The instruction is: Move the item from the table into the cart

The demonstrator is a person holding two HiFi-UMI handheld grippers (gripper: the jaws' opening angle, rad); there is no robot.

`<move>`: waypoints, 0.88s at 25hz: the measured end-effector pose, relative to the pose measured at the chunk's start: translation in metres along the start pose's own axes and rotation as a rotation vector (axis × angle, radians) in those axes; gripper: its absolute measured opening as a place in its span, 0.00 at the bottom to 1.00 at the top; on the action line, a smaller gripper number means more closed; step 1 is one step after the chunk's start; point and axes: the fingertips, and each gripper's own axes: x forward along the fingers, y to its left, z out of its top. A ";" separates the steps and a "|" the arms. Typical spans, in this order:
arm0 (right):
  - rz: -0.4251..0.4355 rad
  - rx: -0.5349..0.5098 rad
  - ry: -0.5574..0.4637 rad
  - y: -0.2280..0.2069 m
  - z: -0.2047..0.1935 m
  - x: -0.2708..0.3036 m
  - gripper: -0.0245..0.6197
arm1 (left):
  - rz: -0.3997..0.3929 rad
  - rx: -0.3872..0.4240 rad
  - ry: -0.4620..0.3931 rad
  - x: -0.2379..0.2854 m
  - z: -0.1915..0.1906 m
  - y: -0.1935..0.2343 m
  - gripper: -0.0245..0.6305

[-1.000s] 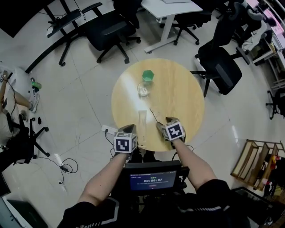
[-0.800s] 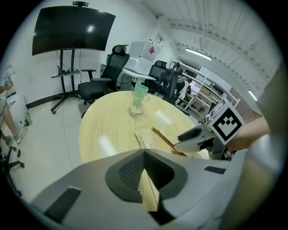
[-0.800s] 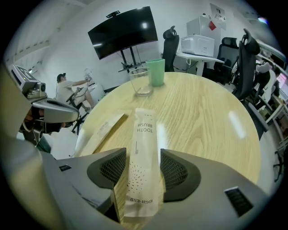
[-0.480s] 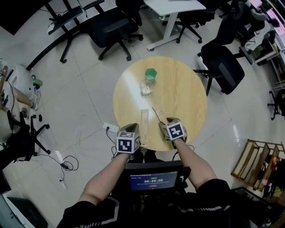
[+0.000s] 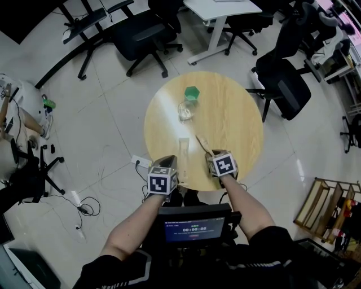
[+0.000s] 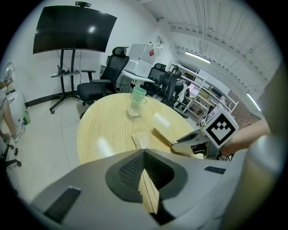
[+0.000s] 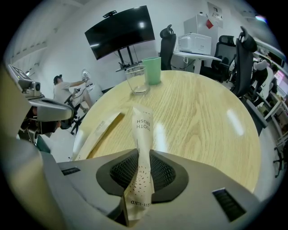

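Two long paper toothbrush packets lie at the near edge of the round wooden table (image 5: 237, 121). My left gripper (image 5: 169, 167) is shut on the plain tan packet (image 5: 183, 148), which runs out flat between its pads (image 6: 144, 143). My right gripper (image 5: 210, 156) is closing, and its pads pinch the printed white packet (image 7: 142, 134), which stands twisted on edge between them. In the right gripper view the tan packet (image 7: 101, 132) lies to the left, with the left gripper (image 7: 49, 110) behind it.
A green cup (image 5: 192, 93) and a clear glass (image 5: 185, 110) stand together at the table's far side. Black office chairs (image 5: 282, 84) and a white desk (image 5: 220, 14) ring the table. A wooden rack (image 5: 324, 203) stands at the lower right. A dark screen (image 5: 193, 228) sits below my arms.
The right gripper's packet has swung a little to the right and shows more broadly now. Both grippers stay at the table's near edge.
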 end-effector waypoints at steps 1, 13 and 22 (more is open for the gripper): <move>-0.001 0.008 -0.009 -0.003 -0.001 -0.001 0.12 | 0.001 -0.002 -0.009 -0.002 0.002 -0.001 0.05; 0.018 0.077 -0.344 0.005 0.047 -0.151 0.12 | -0.074 0.002 -0.249 -0.081 0.086 -0.081 0.05; 0.038 0.070 -0.668 0.030 0.064 -0.332 0.12 | -0.188 0.149 -0.488 -0.189 0.158 -0.192 0.05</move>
